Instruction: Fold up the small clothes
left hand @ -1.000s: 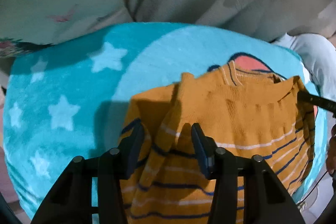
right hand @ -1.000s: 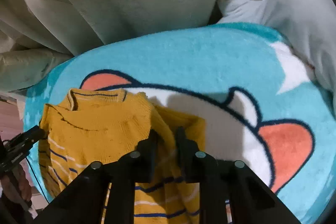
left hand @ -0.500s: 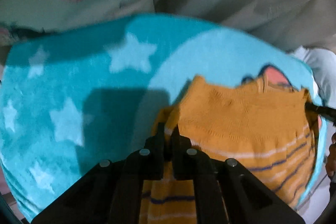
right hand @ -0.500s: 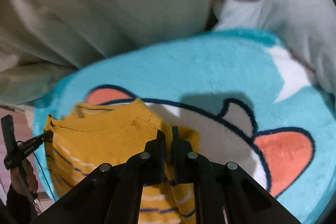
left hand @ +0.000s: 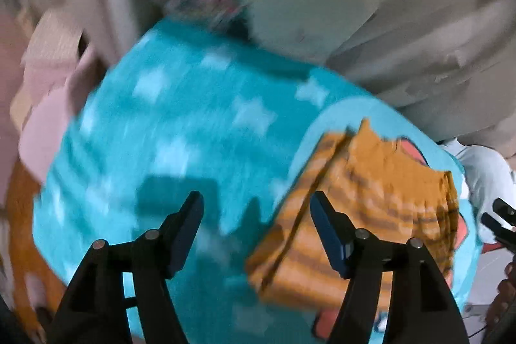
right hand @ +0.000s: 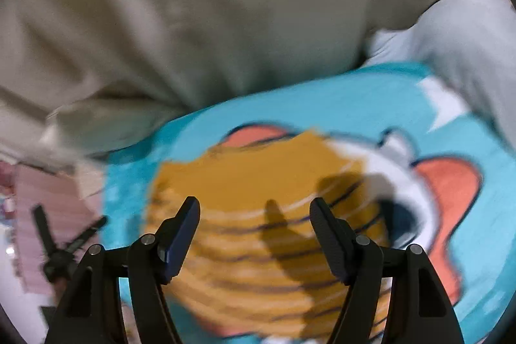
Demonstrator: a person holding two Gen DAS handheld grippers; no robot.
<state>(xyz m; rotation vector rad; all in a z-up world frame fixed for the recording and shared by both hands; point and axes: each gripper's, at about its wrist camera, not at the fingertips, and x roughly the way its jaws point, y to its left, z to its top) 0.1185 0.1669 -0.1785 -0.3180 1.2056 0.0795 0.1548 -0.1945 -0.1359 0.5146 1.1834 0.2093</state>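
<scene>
A small mustard-yellow striped sweater lies folded on a turquoise cartoon blanket. In the left wrist view it sits to the right of my left gripper, which is open and empty above bare blanket. In the right wrist view the sweater lies directly below my right gripper, which is open and empty, raised off the cloth. Both views are motion-blurred.
Beige bedding rises behind the blanket. A pale blue-grey cushion lies at the right. Pinkish cloth lies at the blanket's left edge. The other gripper shows at the far right of the left view and far left of the right view.
Both grippers were shut on the sweater's sleeves half a second ago. Both have opened, let go and pulled back; the left one has swung to the left. The sweater now lies narrower, sleeves folded in.
</scene>
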